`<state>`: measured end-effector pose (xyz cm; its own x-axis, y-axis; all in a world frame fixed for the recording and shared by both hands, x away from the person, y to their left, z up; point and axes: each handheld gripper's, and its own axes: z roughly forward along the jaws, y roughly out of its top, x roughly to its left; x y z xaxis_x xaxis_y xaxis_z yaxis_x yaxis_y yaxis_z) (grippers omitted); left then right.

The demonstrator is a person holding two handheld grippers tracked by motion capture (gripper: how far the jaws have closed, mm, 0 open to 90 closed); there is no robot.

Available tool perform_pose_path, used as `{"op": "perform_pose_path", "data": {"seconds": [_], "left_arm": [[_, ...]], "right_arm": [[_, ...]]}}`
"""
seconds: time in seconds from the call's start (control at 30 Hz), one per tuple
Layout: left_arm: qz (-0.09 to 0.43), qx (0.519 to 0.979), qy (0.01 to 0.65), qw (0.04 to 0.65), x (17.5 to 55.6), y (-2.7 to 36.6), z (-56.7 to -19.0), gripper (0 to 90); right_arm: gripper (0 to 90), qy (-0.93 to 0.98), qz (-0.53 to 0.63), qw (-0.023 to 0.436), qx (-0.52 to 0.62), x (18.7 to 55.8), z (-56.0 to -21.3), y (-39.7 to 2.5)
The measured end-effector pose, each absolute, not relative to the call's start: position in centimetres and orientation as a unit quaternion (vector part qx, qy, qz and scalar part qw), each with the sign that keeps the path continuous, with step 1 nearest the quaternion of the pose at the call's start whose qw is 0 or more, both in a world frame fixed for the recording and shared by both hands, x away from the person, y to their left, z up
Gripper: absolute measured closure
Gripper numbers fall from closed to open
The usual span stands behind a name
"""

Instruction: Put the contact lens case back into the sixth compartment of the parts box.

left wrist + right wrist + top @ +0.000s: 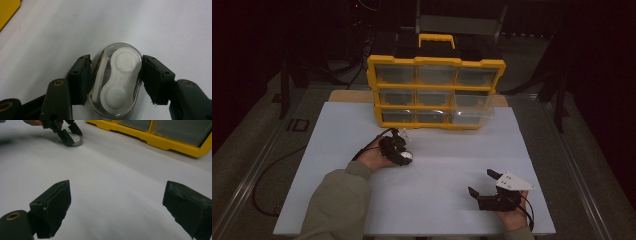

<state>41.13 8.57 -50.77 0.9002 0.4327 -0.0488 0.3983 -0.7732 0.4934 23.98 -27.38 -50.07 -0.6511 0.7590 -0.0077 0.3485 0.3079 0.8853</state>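
A small clear oval case (117, 82) with a white two-cup lens holder inside rests on the white board (452, 150). My left gripper (116, 61) is shut on the case, with one pad pressed against each long side. In the high view that gripper (404, 156) sits left of centre, in front of the organizer, with the case (407, 157) at its tips. The right gripper view catches the left gripper (68, 133) and the case (77, 141) far off at the top left. My right gripper (480, 181) hovers open near the front right of the board, with nothing between its jaws (118, 188).
A yellow organizer (435, 92) with clear drawers stands at the back of the board; its lower right drawers (472, 107) look pulled out. Its yellow base (155, 140) crosses the top of the right gripper view. A dark floor and cables surround the table.
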Motion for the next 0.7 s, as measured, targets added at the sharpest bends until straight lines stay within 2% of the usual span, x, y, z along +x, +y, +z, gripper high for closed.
{"op": "perform_pose_path", "data": {"seconds": [0.27,0.7], "left_arm": [[0.034,0.952,0.206,0.223,40.95,8.41,-50.49,44.1],[0.041,0.955,0.197,0.219,40.76,8.58,-50.33,48.0]], "right_arm": [[8.0,0.779,0.469,0.218,0.355,23.94,-50.06,-27.39],[8.0,0.779,0.47,0.217,0.355,23.92,-50.03,-27.39]]}}
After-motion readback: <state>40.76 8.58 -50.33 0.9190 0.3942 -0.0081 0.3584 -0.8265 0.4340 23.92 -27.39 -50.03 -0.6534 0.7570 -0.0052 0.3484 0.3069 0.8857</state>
